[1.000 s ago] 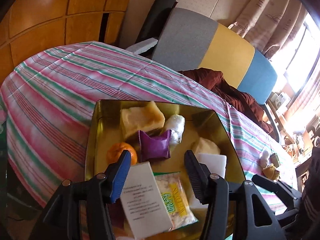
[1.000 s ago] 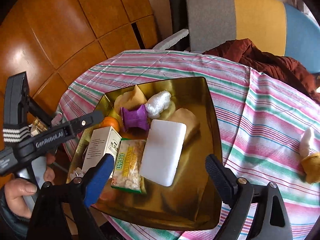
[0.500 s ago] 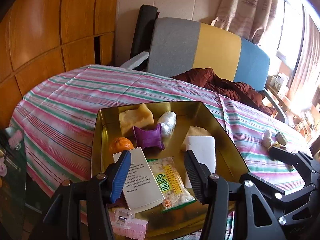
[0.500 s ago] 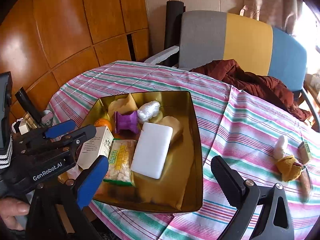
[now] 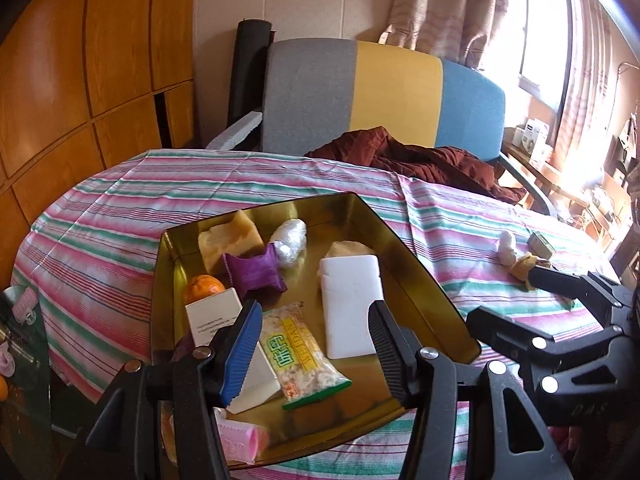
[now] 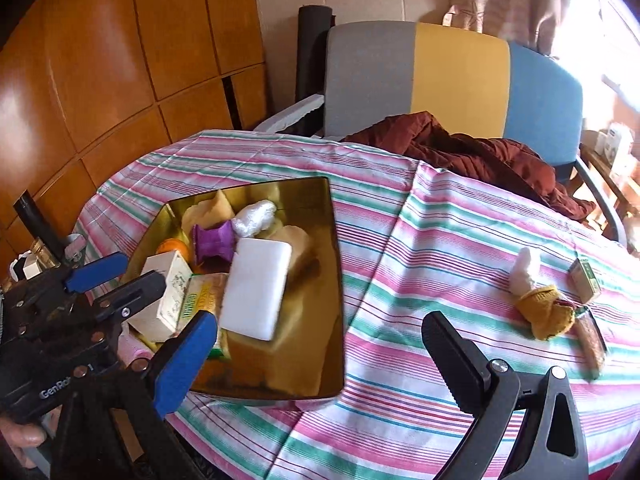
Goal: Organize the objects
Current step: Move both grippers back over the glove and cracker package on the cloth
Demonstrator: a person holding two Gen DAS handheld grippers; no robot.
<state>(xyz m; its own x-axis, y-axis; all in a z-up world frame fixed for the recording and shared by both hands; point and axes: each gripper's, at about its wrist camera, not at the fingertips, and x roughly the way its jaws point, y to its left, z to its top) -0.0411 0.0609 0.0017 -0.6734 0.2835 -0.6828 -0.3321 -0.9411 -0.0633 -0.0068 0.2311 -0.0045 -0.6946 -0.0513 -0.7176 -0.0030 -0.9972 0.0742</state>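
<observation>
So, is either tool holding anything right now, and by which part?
Nothing is held. The left tool is open above the gold tray, its fingers gripping nothing. The right tool is open and empty over the striped tablecloth.

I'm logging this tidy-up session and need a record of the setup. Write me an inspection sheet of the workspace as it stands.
Surface: round table under a striped cloth.
Job's things: gold tray holding a white block, snack packet, white box, purple wrapper, orange, yellow sponge, clear wrapped bundle.
Clutter: on the cloth, right of the tray, a white and mustard cloth item and small green box.
Grippers: left gripper open above the tray's near end; right gripper open over the tray's near right corner; both empty.
Cables: nothing seen.
Surroundings: grey, yellow and blue chair with dark red garment; wood panelling; curtained window.
</observation>
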